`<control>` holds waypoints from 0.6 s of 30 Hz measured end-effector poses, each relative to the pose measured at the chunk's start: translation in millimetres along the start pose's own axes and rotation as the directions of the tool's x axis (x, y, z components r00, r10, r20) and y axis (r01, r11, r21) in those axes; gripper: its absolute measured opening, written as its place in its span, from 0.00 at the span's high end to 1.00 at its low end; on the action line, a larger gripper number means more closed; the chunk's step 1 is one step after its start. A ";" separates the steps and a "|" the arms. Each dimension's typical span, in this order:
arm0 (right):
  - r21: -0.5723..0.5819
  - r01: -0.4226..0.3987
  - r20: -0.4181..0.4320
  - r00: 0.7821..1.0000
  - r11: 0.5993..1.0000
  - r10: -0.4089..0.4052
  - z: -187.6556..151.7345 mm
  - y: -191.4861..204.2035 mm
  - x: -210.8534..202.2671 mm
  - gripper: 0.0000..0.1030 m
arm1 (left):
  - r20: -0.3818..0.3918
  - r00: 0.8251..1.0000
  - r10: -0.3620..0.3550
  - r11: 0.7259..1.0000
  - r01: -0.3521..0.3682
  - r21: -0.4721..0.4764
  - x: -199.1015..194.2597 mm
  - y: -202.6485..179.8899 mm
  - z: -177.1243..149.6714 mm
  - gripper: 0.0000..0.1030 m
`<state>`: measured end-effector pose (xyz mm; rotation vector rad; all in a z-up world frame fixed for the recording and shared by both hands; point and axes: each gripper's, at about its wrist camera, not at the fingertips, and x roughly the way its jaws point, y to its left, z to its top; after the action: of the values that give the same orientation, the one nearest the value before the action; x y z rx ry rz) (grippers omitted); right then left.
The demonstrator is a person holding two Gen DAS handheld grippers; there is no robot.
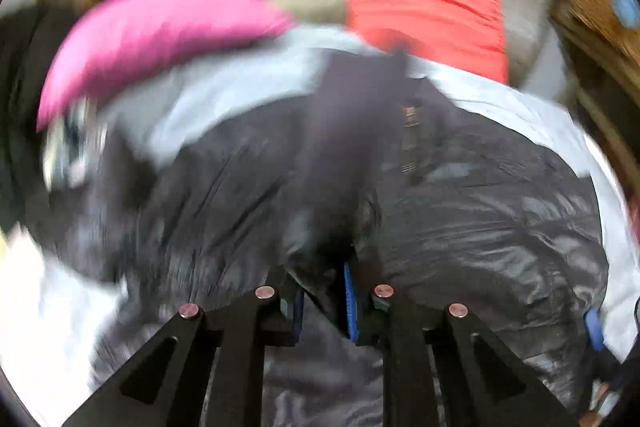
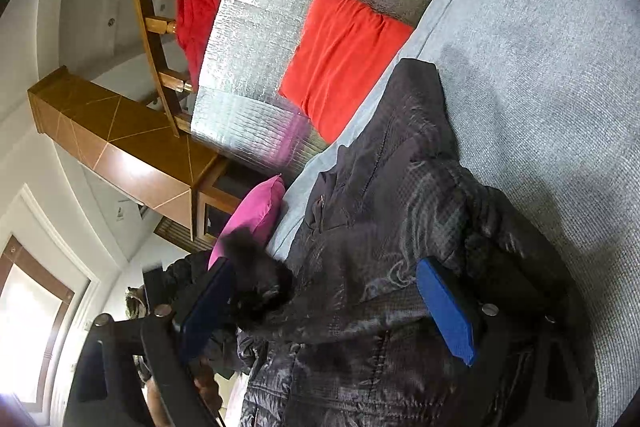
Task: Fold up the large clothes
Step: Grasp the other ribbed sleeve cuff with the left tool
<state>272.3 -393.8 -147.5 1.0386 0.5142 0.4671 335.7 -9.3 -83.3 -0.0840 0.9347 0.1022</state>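
Pinching a fold of the shiny black quilted puffer jacket (image 1: 460,219), my left gripper (image 1: 324,303) has its blue-padded fingers nearly closed on the fabric. My right gripper (image 2: 324,303) hangs spread wide above the jacket (image 2: 384,227), which lies on a grey-blue woven bedcover (image 2: 540,47). No readable lettering shows.

The left hand-held gripper (image 1: 322,307) has black arms, round silver screws and blue pads. The right hand-held gripper (image 2: 324,301) looks the same, black with bright blue pads (image 2: 446,309).
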 end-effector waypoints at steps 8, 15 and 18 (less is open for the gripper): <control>0.057 0.009 -0.037 0.999 0.998 -0.007 1.6 5.6 -3.1 0.09 | -0.109 0.979 -0.174 0.960 0.144 -0.239 34.7 55.0 -37.2 0.81; 0.143 0.012 -0.028 1.000 0.990 -0.008 1.6 6.0 -14.3 0.09 | 0.016 0.995 -0.097 0.992 0.098 -0.085 -1.9 35.3 -26.8 0.90; 0.113 0.014 0.029 0.999 0.993 -0.017 9.2 13.8 -29.1 0.09 | 0.173 0.981 -0.088 0.996 0.092 -0.017 -37.7 32.1 -13.0 0.90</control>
<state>253.2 -411.3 -126.2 1.1476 0.5268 0.4120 299.2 19.1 -61.5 -0.1383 0.7555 0.0362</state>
